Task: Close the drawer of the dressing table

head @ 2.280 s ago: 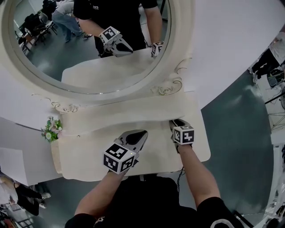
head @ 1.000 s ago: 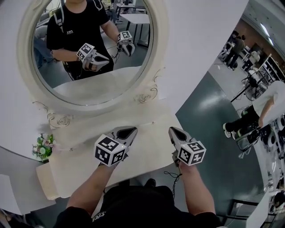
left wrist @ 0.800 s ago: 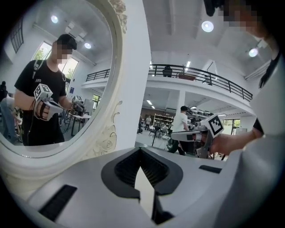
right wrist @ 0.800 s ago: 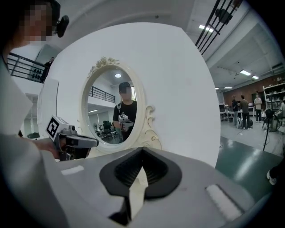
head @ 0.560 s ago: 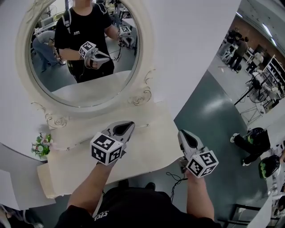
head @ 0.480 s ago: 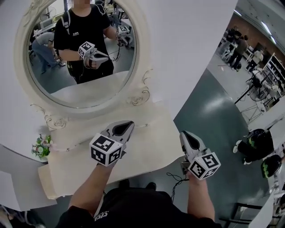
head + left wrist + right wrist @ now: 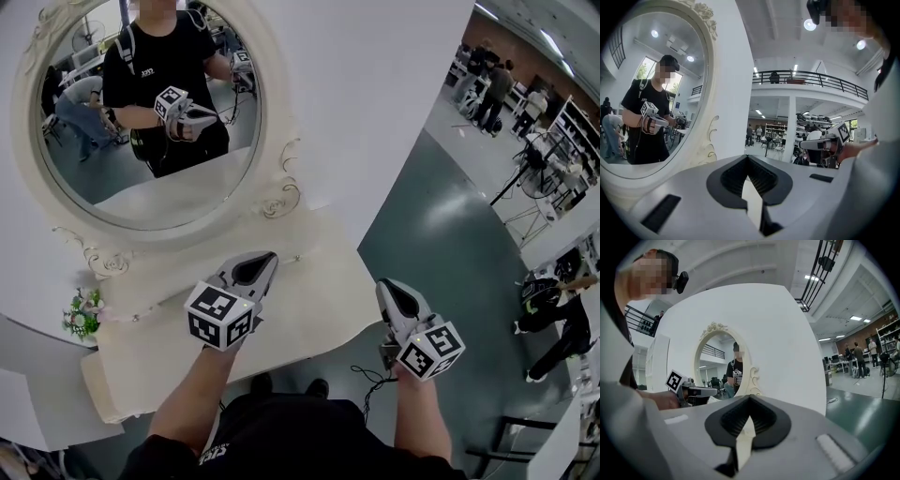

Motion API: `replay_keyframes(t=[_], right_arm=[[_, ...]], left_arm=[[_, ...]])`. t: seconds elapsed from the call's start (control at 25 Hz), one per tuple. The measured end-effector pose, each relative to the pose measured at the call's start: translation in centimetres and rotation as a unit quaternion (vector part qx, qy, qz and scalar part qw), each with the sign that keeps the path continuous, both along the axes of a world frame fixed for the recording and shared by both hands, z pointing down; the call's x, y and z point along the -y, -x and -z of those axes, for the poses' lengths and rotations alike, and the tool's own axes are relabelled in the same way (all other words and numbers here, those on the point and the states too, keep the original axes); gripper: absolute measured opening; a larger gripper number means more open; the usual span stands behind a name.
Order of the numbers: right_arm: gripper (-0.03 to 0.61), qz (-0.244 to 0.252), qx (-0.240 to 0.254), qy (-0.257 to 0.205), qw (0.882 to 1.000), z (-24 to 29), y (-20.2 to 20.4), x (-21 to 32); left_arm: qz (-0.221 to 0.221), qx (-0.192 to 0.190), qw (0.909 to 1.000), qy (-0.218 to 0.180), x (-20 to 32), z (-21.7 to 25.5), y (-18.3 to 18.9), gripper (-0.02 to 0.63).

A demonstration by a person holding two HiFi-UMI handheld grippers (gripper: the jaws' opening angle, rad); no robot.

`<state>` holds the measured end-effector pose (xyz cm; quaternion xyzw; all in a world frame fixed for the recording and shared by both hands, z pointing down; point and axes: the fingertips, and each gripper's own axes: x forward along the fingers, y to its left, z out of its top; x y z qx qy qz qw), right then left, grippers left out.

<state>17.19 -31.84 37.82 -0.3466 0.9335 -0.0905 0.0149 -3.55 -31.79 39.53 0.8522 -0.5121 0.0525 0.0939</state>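
The cream dressing table (image 7: 314, 286) with its oval mirror (image 7: 141, 122) stands against a white wall. Its drawer front shows in no view; the tabletop and my body hide it. My left gripper (image 7: 260, 265) hovers above the middle of the tabletop, pointing at the mirror, jaws shut and empty. My right gripper (image 7: 385, 287) hangs past the table's right edge over the floor, also shut on nothing. In the left gripper view the left gripper (image 7: 748, 157) faces the mirror frame (image 7: 710, 140). In the right gripper view the right gripper (image 7: 750, 398) looks toward the mirror (image 7: 723, 366).
A small flower bunch (image 7: 82, 313) sits at the table's left end. The grey-green floor (image 7: 450, 234) opens to the right, with people and equipment (image 7: 548, 309) farther off. The mirror reflects me holding both grippers.
Both grippers have lifted and drawn back from the table. The right one has swung right, from over the tabletop to beyond its right edge. Both jaws stayed shut.
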Motion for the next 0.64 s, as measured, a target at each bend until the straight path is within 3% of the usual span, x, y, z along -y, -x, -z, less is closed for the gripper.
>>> replay_keyframes(t=[0.64], right_arm=[[0.008, 0.024, 0.002, -0.014, 1.0, 1.6, 0.3, 1.1]], left_arm=[[-0.009, -0.001, 1.0, 0.0, 0.5, 0.0, -1.6, 0.005]])
